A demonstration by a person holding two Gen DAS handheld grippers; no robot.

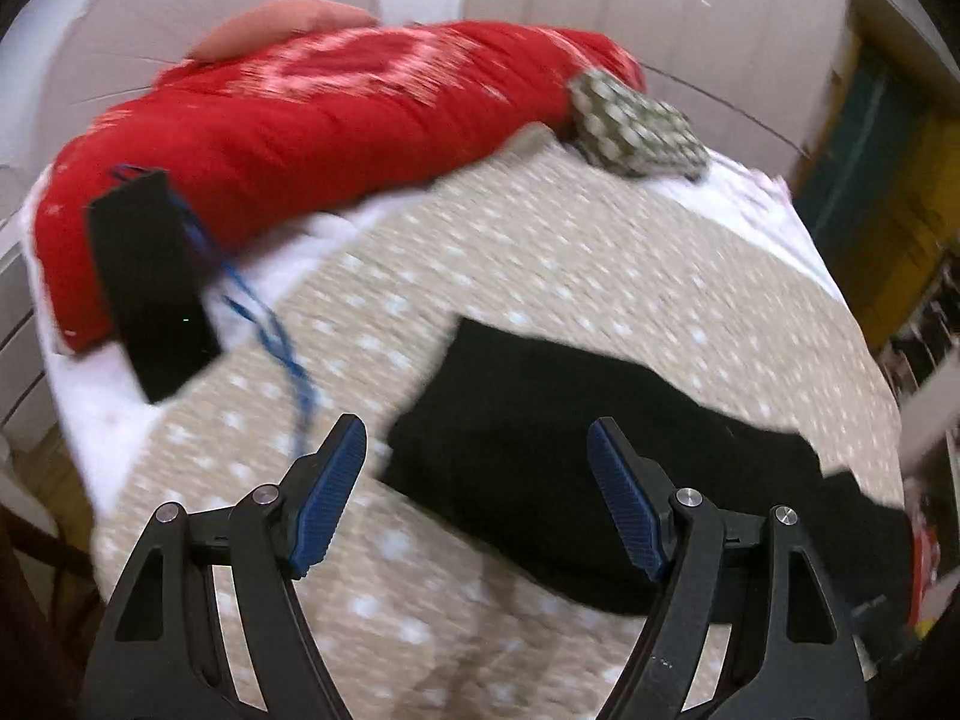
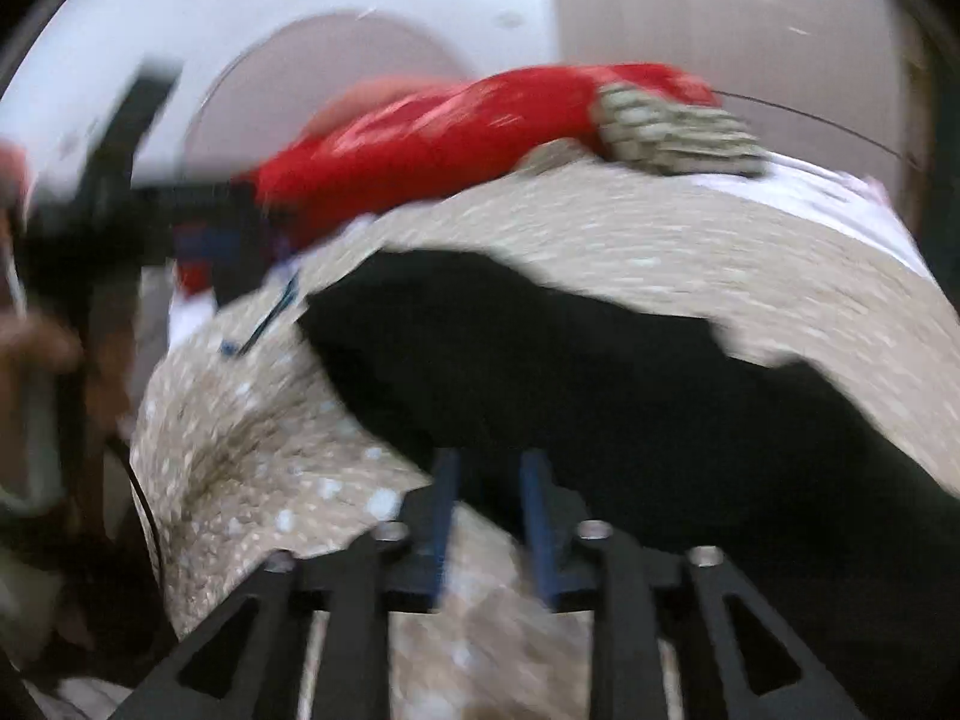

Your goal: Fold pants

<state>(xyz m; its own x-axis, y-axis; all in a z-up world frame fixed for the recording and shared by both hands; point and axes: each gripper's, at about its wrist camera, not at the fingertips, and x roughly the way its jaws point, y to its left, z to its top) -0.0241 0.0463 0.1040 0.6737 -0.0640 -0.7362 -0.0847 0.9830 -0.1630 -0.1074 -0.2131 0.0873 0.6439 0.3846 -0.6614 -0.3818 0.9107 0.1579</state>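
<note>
Looking down over the bed (image 1: 540, 252) with its beige, white-dotted cover, both of my hand-held grippers empty above it.

Largest on the bed after the cover is the long red pillow with a pale printed pattern (image 1: 312, 120) at the far edge, and a small green-and-white checked cushion (image 1: 636, 120) touches its right end. The black folded pants (image 1: 576, 456) lie flat on the cover at the near right, well apart from the pillow. A flat black box-shaped device (image 1: 150, 288) leans by the pillow's left end, a thin blue cord (image 1: 282, 354) trailing from it. My left hand-held gripper (image 1: 477, 495) stands wide, nothing between its blue pads. My right hand-held gripper (image 2: 489, 516) is narrower, a gap showing between its fingers, gripping nothing, with the pants' near edge just beyond them.
</note>
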